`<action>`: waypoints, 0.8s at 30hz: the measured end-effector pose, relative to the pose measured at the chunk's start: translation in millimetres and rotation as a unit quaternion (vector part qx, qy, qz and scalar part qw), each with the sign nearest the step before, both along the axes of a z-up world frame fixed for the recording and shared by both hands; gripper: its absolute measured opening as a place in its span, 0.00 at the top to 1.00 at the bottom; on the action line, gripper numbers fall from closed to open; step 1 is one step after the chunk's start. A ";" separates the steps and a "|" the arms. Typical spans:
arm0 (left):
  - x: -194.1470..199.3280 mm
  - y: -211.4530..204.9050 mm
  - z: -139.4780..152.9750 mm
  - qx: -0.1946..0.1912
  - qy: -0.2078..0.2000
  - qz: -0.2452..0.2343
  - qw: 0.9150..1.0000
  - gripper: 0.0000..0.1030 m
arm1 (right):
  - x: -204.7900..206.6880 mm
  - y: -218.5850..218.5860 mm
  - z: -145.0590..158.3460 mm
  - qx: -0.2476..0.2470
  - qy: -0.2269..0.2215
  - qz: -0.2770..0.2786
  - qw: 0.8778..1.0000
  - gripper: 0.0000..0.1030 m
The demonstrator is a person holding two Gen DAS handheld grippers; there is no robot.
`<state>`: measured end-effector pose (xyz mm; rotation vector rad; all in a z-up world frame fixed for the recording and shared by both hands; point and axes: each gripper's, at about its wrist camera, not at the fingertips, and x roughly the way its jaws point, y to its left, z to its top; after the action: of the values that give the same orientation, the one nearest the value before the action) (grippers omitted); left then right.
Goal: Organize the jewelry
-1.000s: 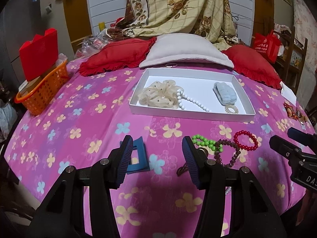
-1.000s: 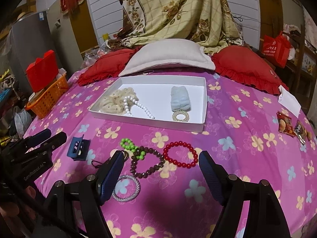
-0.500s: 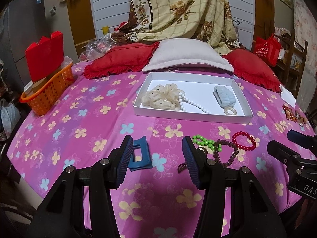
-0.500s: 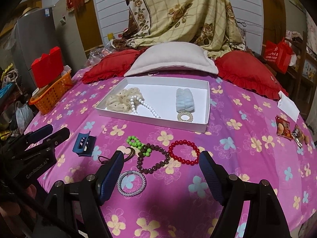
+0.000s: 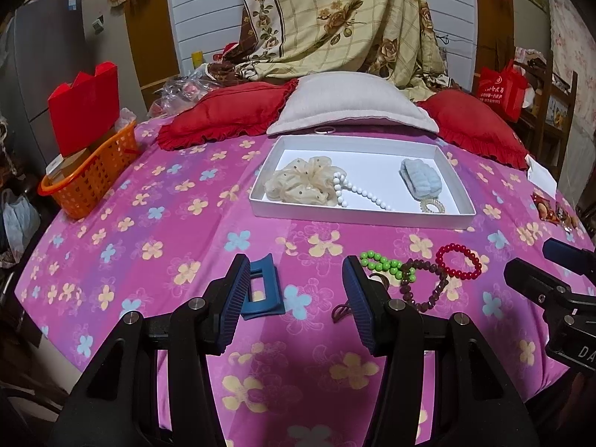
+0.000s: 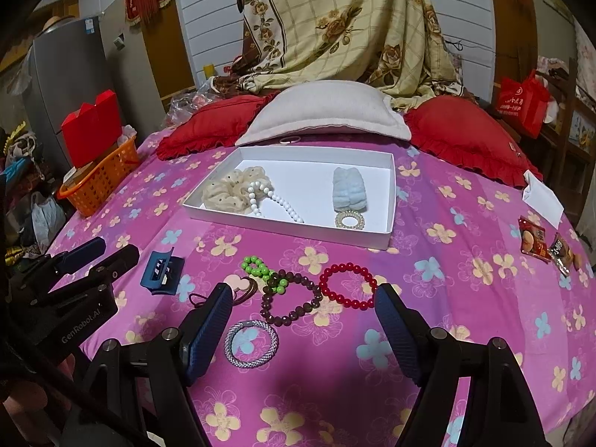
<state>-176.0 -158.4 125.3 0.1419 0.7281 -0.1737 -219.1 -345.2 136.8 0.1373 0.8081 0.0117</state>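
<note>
A white tray (image 5: 452,180) (image 6: 390,201) on the pink flowered bed holds a cream scrunchie (image 5: 301,186), a white pearl string (image 6: 275,197), a pale blue scrunchie (image 6: 349,188) and a small pearl ring (image 6: 349,220). In front of it lie a green bead bracelet (image 6: 260,268), a brown bead bracelet (image 6: 290,300), a red bead bracelet (image 6: 348,286), a silver mesh bangle (image 6: 251,342), a brown hair tie (image 6: 246,290) and a blue hair claw (image 5: 262,290) (image 6: 162,272). My left gripper (image 5: 294,294) is open and empty beside the claw. My right gripper (image 6: 301,324) is open and empty above the bracelets.
An orange basket (image 5: 89,175) with a red box stands at the left edge. Red cushions (image 5: 227,115) and a beige pillow (image 5: 350,102) lie behind the tray. Snack packets (image 6: 544,242) and a white paper (image 6: 542,197) lie at the right.
Both grippers have drawn back and risen a little, so the bed and tray look farther off. Nothing was grasped and no item has moved.
</note>
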 end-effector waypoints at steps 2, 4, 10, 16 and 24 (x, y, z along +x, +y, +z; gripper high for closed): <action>0.4 -0.3 0.3 -0.001 0.000 0.000 1.000 0.50 | -0.6 -0.2 0.4 0.000 0.000 0.000 1.000 0.26; 0.1 -0.7 -0.2 -0.001 0.001 0.000 1.000 0.50 | -1.0 -0.2 0.8 -0.001 0.000 -0.001 1.000 0.26; 0.5 -0.8 -2.8 0.001 0.002 0.001 1.000 0.50 | -1.6 -0.4 -0.2 0.000 0.002 -0.002 1.000 0.26; 0.9 1.0 -6.2 0.000 0.005 0.001 1.000 0.50 | -1.2 0.2 -3.5 -0.001 0.007 0.000 1.000 0.26; 2.6 2.9 -11.9 0.000 0.012 0.003 1.000 0.50 | -0.9 0.7 -4.4 -0.002 0.008 0.001 1.000 0.26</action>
<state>-173.4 -155.5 113.4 0.1374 0.7527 -0.1692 -219.9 -344.6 132.5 0.1334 0.8250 0.0105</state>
